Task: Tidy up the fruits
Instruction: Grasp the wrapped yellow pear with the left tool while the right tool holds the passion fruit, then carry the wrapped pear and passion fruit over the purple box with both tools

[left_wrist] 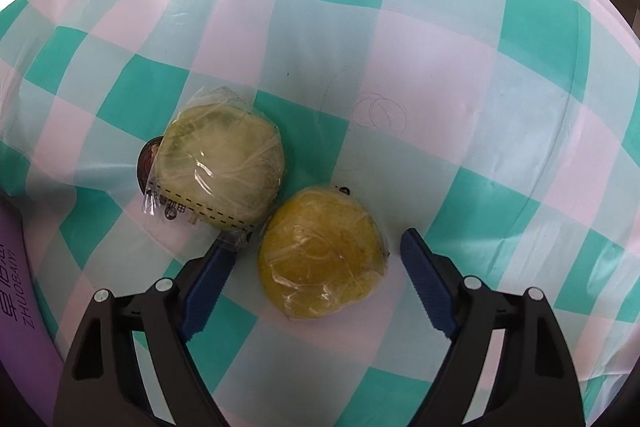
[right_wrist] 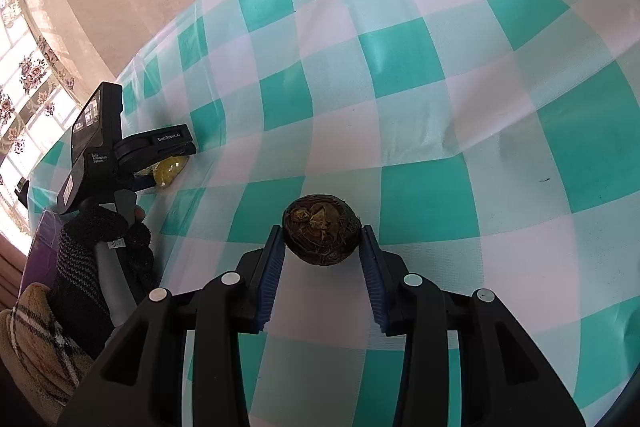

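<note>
In the left wrist view a yellow fruit in clear wrap (left_wrist: 322, 253) lies on the checked tablecloth between the fingers of my open left gripper (left_wrist: 316, 243), apart from both pads. A pale green wrapped fruit (left_wrist: 222, 165) lies just beyond it to the left, touching it, with a dark round fruit (left_wrist: 147, 161) half hidden behind its left side. In the right wrist view my right gripper (right_wrist: 323, 233) is shut on a dark brown round fruit (right_wrist: 322, 235), held at the fingertips over the cloth. The left gripper (right_wrist: 160, 147) and the yellow fruit (right_wrist: 170, 169) show at the left there.
The table carries a teal and white checked tablecloth (left_wrist: 440, 87). A purple box (left_wrist: 24, 291) lies at the table's left edge. A gloved hand (right_wrist: 104, 251) holds the left gripper's handle. A wall and a patterned window (right_wrist: 28, 99) stand beyond the table.
</note>
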Motion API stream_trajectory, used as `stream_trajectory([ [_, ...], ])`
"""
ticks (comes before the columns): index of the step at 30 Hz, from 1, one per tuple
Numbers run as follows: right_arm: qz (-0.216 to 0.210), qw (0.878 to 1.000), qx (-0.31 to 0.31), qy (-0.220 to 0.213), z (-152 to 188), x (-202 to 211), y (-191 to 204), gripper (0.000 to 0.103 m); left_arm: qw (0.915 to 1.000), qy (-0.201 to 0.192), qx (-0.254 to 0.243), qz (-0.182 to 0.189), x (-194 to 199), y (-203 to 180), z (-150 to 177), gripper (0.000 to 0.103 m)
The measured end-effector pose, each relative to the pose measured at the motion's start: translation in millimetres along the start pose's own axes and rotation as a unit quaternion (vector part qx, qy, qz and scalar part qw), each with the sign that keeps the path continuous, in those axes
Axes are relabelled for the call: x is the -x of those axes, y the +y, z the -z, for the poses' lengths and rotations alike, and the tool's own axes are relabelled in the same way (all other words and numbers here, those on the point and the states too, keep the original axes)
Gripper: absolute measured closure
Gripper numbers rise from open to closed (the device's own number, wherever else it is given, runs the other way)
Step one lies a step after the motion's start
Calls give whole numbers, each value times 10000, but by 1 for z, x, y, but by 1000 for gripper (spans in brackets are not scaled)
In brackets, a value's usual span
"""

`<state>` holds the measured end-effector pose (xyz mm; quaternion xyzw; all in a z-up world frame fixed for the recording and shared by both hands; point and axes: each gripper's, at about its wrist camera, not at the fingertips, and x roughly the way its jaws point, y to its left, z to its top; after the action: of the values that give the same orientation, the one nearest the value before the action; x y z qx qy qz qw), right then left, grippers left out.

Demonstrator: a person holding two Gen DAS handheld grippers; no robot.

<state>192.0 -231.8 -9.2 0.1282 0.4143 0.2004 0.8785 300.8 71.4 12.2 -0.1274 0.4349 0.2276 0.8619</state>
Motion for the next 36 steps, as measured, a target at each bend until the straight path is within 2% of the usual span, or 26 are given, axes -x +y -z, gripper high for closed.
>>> stream_trajectory([
  [1,-5,10000,-1,-4,0,0,0,64,9999,-59,-105,26,3,-4,1,39],
  [2,-6,10000,-2,-7,0,0,0,65,9998,-94,-191,17,5,-7,2,43],
  [6,-1,10000,-15,-13,-1,0,0,64,9994,-97,-198,268,13,-6,8,43],
  [16,25,10000,-49,7,0,0,0,64,9931,-232,-509,1028,64,-9,58,44],
  [24,137,9998,-122,-85,0,3,-1,64,9873,-469,-766,1309,104,-8,105,44],
  [31,295,9992,-240,-138,3,6,-4,65,9862,-262,-641,1503,118,40,153,44],
  [36,339,9990,-232,-196,13,15,3,64,9855,-242,-667,1544,125,60,170,44],
])
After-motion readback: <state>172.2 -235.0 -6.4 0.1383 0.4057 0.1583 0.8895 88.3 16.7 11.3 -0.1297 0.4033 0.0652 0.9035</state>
